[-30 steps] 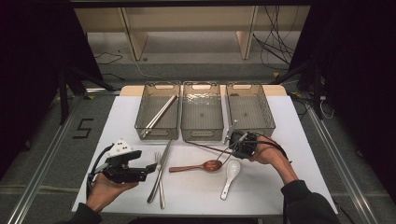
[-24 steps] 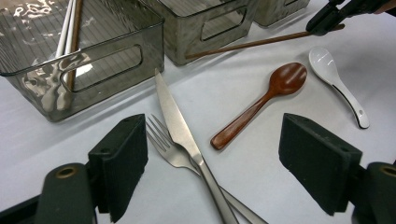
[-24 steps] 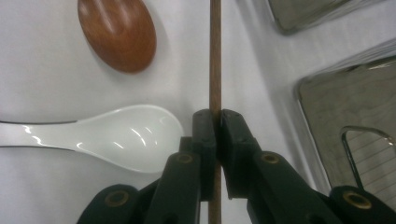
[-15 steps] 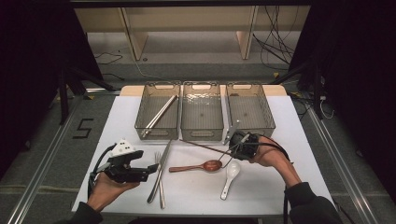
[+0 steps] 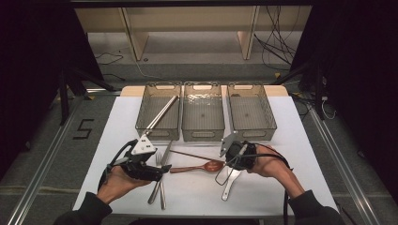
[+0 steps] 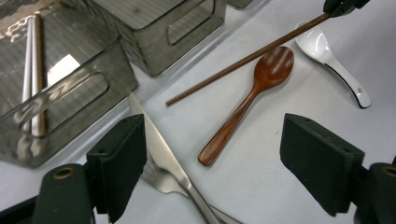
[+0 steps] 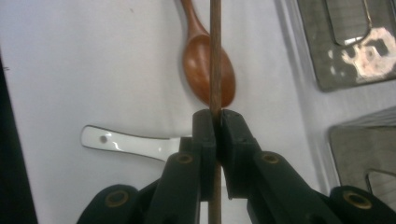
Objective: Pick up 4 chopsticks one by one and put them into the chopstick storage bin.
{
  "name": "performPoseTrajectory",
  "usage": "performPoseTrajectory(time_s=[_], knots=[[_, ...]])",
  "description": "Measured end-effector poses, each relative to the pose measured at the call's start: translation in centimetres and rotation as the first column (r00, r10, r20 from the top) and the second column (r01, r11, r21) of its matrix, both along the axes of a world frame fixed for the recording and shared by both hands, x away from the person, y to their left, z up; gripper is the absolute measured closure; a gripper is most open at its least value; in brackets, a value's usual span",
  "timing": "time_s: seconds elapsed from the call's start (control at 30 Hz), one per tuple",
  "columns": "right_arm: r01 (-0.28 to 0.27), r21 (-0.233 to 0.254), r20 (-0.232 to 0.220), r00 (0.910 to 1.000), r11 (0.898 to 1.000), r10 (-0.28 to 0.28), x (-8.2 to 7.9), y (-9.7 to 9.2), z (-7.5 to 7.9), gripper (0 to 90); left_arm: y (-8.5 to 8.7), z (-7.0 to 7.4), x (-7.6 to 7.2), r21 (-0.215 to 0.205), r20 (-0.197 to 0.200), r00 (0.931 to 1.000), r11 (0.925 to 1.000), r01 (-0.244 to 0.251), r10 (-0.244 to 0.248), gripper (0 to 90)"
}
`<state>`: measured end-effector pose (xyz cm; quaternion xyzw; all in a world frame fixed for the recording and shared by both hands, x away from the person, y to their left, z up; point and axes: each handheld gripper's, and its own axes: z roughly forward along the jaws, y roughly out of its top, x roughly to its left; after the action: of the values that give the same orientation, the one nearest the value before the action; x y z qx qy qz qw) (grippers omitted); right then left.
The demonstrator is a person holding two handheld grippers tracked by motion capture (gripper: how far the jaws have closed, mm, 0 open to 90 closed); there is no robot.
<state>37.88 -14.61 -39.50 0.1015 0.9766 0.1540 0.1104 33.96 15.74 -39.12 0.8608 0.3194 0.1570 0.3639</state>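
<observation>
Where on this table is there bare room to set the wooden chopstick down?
The middle bin and right bin look empty. Bare white table lies right of the right bin. It is crowded between the grippers: fork and knife, wooden spoon, white spoon.

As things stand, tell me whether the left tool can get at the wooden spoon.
Probably yes. The left tool is open, its jaws framing the wooden spoon handle. Only bare table lies between; the knife sits off to one side, and the chopstick lies beyond the bowl.

The white surface (image 5: 300,140) carries three clear bins (image 5: 202,112), a wooden spoon (image 5: 199,167), a white spoon (image 5: 231,183), a fork (image 5: 159,180) and a knife (image 5: 157,185).
</observation>
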Motion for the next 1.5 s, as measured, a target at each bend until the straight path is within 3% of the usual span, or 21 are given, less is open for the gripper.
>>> performPoseTrajectory(time_s=[0.07, 0.13, 0.27, 0.5, 0.73, 0.9, 0.93, 1.0, 1.13, 1.17, 1.5], knots=[[-0.005, 0.0, -0.001, 1.0, 1.0, 0.005, -0.4, 0.3, 0.0, 85.6, -0.7, 0.1, 0.2, 0.017, 0.005, 0.9998, 0.9997, 0.02, -0.02, 22.3], [-0.019, -0.007, -0.002, 0.9998, 1.0, 0.019, -0.6, 0.5, 0.0, 85.6, -1.4, 0.3, 0.5, 0.005, -0.002, 0.9993, 0.9993, 0.038, -0.038, 21.5], [-0.034, -0.013, 0.001, 0.9994, 0.999, 0.034, -1.0, 0.8, -0.1, 85.6, -2.4, 0.6, 0.9, 0.054, -0.002, 0.9963, 0.9949, 0.086, -0.086, 21.7], [-0.055, -0.013, 0.007, 0.9984, 0.998, 0.056, -1.3, 0.9, 0.1, 85.6, -4.2, 0.3, 1.4, 0.128, -0.04, 0.987, 0.9789, 0.159, -0.155, 23.1], [-0.071, -0.014, 0.016, 0.9974, 0.997, 0.071, -1.7, 1.1, 0.3, 85.6, -5.1, -0.1, 1.6, 0.197, -0.086, 0.9792, 0.9602, 0.198, -0.184, 26.2], [-0.079, -0.017, 0.017, 0.9967, 0.997, 0.08, -2.0, 1.4, 0.4, 85.6, -5.3, -0.7, 2.1, 0.227, -0.131, 0.9734, 0.95, 0.214, -0.188, 33.1], [-0.084, -0.013, 0.016, 0.9963, 0.996, 0.084, -2.0, 1.4, 0.4, 85.5, -5.3, -0.8, 2.2, 0.243, -0.141, 0.9699, 0.9427, 0.229, -0.199, 34.9], [-0.088, -0.013, 0.019, 0.9959, 0.996, 0.088, -2.1, 1.5, 0.5, 85.5, -5.4, -1.0, 2.2, 0.253, -0.148, 0.9671, 0.9375, 0.239, -0.207, 38.4], [-0.097, -0.011, 0.021, 0.9951, 0.995, 0.097, -2.2, 1.6, 0.5, 85.5, -5.5, -1.2, 2.3, 0.266, -0.167, 0.9633, 0.931, 0.249, -0.21, 44.2], [-0.099, -0.009, 0.021, 0.9949, 0.995, 0.099, -2.2, 1.6, 0.6, 85.5, -5.5, -1.2, 2.3, 0.275, -0.169, 0.9618, 0.9267, 0.256, -0.216, 45.5], [-0.116, -0.006, 0.019, 0.9931, 0.993, 0.116, -2.4, 1.9, 0.4, 85.5, -5.6, -1.3, 2.2, 0.304, -0.168, 0.9571, 0.9113, 0.278, -0.236, 61.3]])
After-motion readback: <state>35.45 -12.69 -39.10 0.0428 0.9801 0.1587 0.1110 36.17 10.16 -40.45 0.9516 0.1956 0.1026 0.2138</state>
